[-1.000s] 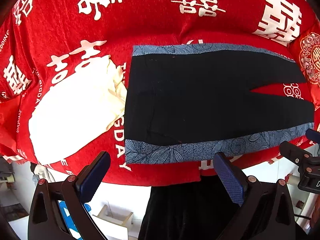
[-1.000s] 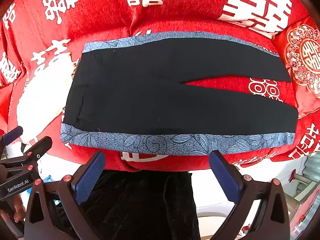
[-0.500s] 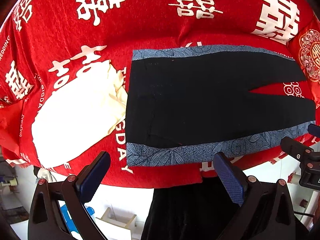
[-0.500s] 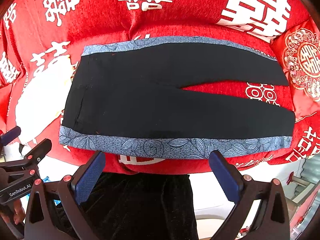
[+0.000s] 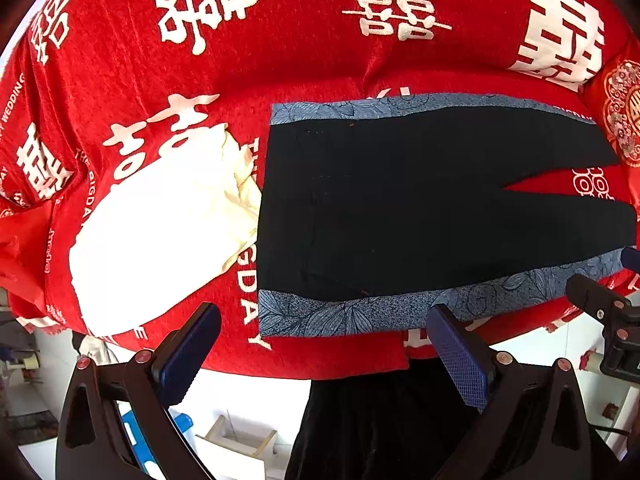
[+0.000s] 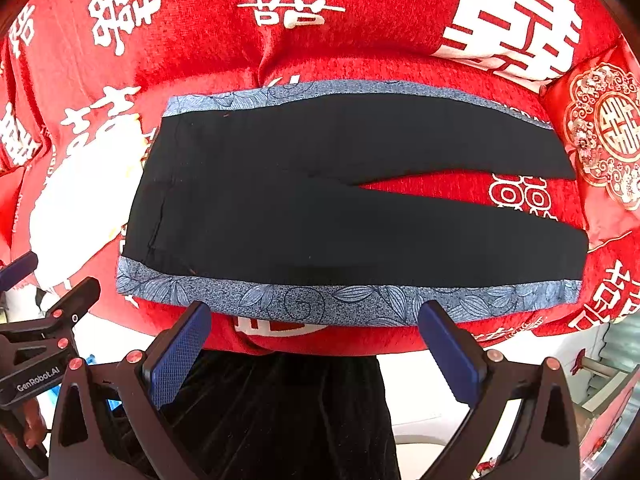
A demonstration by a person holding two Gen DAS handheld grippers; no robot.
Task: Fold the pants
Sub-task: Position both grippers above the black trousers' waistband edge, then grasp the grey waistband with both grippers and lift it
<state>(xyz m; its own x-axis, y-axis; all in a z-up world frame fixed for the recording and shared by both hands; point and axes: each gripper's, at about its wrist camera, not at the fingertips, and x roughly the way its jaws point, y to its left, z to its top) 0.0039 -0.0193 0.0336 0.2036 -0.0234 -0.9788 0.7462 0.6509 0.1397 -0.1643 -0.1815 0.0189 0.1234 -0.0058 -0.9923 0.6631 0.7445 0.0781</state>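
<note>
Left wrist view, pants: black pants with blue leaf-print side bands (image 5: 420, 216) lie flat on the table under a red cloth with white characters (image 5: 280, 40); waist end to the left, legs run right, parted in a narrow V.
Left wrist view, neighbour: white crumpled cloth (image 5: 160, 232) sits just beside the waist edge, touching or nearly so.
Left wrist view, left hand-held gripper (image 5: 324, 352): jaws spread wide, nothing between them, poised off the table's near edge, short of the near blue band.
Right wrist view, pants (image 6: 340, 200): whole garment shows, unfolded, near band along the table edge.
Right wrist view, right hand-held gripper (image 6: 316, 348): wide open, empty, blue pads flanking the middle of the near band, not touching it.
Risk, pinch: jaws may catch the red cloth with the band, dragging it along.
Risk, layers: taking only the top layer would skew the fold.
Risk, neighbour: a waist-end grab could snag the white cloth.
</note>
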